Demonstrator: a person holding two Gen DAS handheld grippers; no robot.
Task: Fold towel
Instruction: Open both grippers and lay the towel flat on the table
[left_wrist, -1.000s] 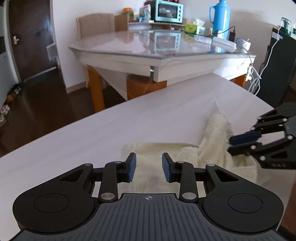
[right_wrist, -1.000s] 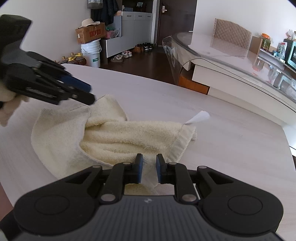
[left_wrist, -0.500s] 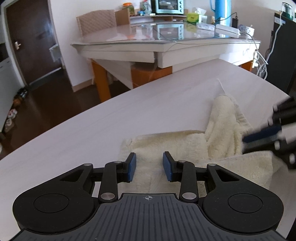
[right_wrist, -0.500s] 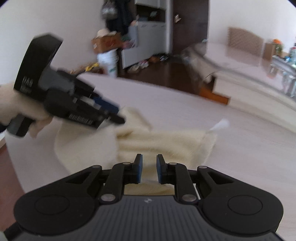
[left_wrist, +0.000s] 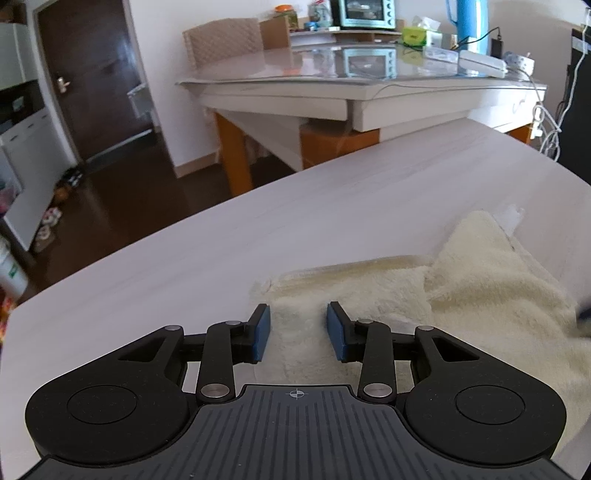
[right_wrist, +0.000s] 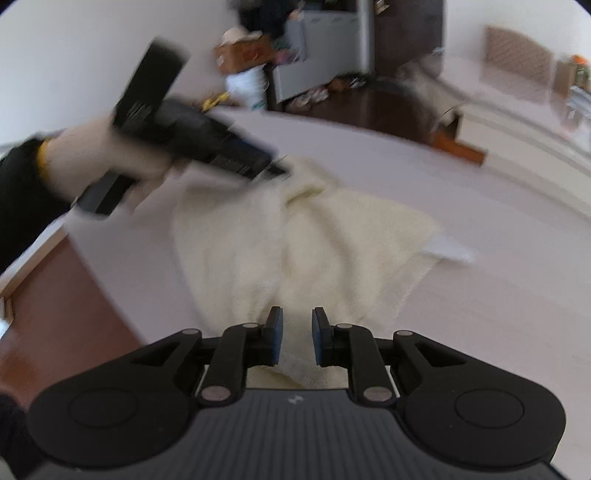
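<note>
A cream terry towel (left_wrist: 461, 291) was shown lying rumpled on the pale wood-grain desk (left_wrist: 332, 206), occupying the lower right of the left wrist frame. One part was seen flat below the left gripper (left_wrist: 297, 330); a second part was seen heaped over it toward the right edge of the frame, with a white label (left_wrist: 513, 216) projecting at its far end. The left gripper was recorded with its blue pads (left_wrist: 260, 334) held well apart above the flat part of the towel, nothing being held between them.

In the right wrist frame, which was blurred, the towel (right_wrist: 295, 240) was shown across the centre, its label (right_wrist: 448, 251) at centre right. The right gripper (right_wrist: 296, 334) was recorded at the lower centre with a moderate gap between its pads (right_wrist: 275, 334), over the near edge of the towel; whether cloth was touched could not be told. The left gripper (right_wrist: 277, 168) was seen at upper left, held in a light-gloved hand (right_wrist: 107, 162), its tip at the far raised fold of the towel.

A glass-topped table (left_wrist: 354, 77) carrying a toaster oven (left_wrist: 364, 13) and a blue flask (left_wrist: 469, 22) was visible in the upper part of the left wrist frame.
</note>
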